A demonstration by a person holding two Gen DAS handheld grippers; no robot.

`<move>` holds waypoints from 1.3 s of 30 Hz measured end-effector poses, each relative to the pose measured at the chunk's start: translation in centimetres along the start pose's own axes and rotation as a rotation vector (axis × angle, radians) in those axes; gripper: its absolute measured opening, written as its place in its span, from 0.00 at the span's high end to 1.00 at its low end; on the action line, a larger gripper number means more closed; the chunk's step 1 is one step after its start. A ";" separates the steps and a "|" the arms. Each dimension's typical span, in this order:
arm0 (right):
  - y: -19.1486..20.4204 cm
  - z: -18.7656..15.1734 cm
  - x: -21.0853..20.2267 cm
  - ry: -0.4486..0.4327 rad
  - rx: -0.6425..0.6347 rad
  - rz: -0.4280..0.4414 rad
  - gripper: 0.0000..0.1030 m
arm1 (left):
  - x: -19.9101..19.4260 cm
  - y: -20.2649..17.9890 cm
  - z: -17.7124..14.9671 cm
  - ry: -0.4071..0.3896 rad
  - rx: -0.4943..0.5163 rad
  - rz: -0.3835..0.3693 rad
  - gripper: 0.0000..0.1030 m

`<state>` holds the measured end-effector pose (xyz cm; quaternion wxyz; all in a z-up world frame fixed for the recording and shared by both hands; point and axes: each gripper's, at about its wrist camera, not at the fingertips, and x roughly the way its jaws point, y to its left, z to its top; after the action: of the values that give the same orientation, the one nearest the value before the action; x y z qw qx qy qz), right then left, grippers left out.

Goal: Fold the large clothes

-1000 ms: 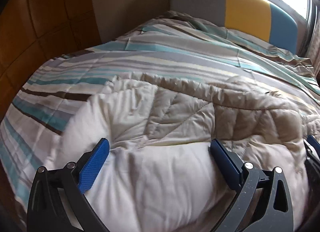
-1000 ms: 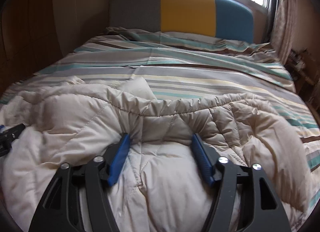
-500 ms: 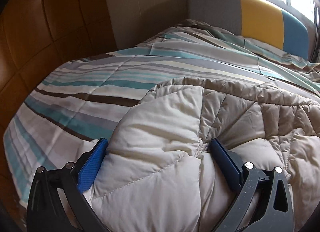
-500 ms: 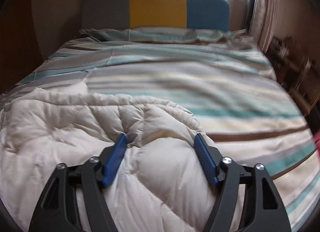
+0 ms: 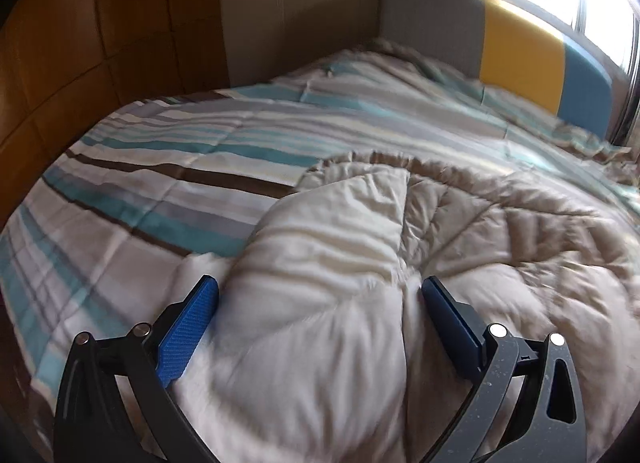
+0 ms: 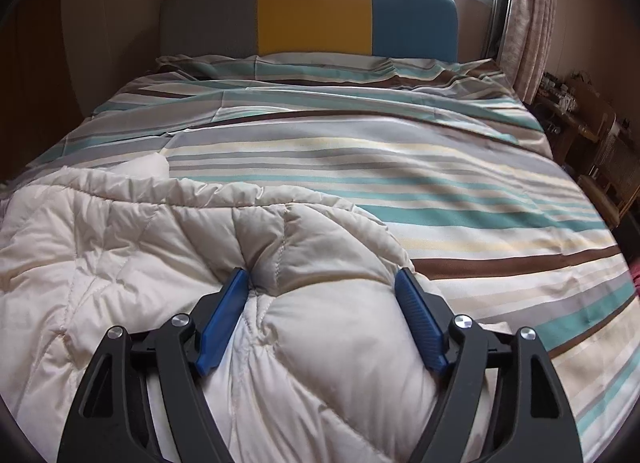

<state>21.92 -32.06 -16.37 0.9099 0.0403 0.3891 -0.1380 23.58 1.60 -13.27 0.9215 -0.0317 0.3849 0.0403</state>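
A cream quilted down coat [image 5: 460,231] lies bunched on the striped bedspread [image 5: 168,167]. In the left wrist view its left edge bulges between the blue pads, and my left gripper [image 5: 320,295] is shut on that thick fold. The right wrist view shows the coat [image 6: 120,231] spread to the left, with its right end puffed up between the jaws. My right gripper [image 6: 320,279] is opening its jaws; the left pad [image 6: 224,315] still dents a seam and the right pad lies against the bulge.
The bedspread [image 6: 400,167] runs back to a grey, yellow and blue headboard [image 6: 312,7] under a bright window. Wooden panels [image 5: 80,43] line the wall left of the bed. Curtains and cluttered furniture [image 6: 592,131] stand at its right side.
Both grippers have moved apart across the bed with the coat, the left one leftwards and the right one rightwards. The right jaws stand a little wider than before.
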 end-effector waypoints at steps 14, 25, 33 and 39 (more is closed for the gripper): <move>3.4 -3.7 -9.4 -0.081 -0.023 0.093 0.17 | -6.8 8.0 -6.5 -0.011 -0.221 -0.011 0.03; 5.9 -8.3 -13.7 -0.080 0.045 0.226 0.21 | -10.5 8.6 -12.6 -0.014 -0.344 -0.235 0.03; 8.4 -9.0 -14.7 -0.109 0.012 0.367 0.78 | -9.2 6.0 -13.4 0.032 -0.296 -0.395 0.17; 12.2 -8.6 -12.5 -0.060 -0.071 0.363 0.81 | -7.3 6.4 -13.0 0.035 -0.365 -0.392 0.18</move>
<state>11.15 -16.04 -13.81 0.9320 0.0736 0.3527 0.0409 8.69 6.40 -17.39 0.8840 -0.2721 0.3735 -0.0709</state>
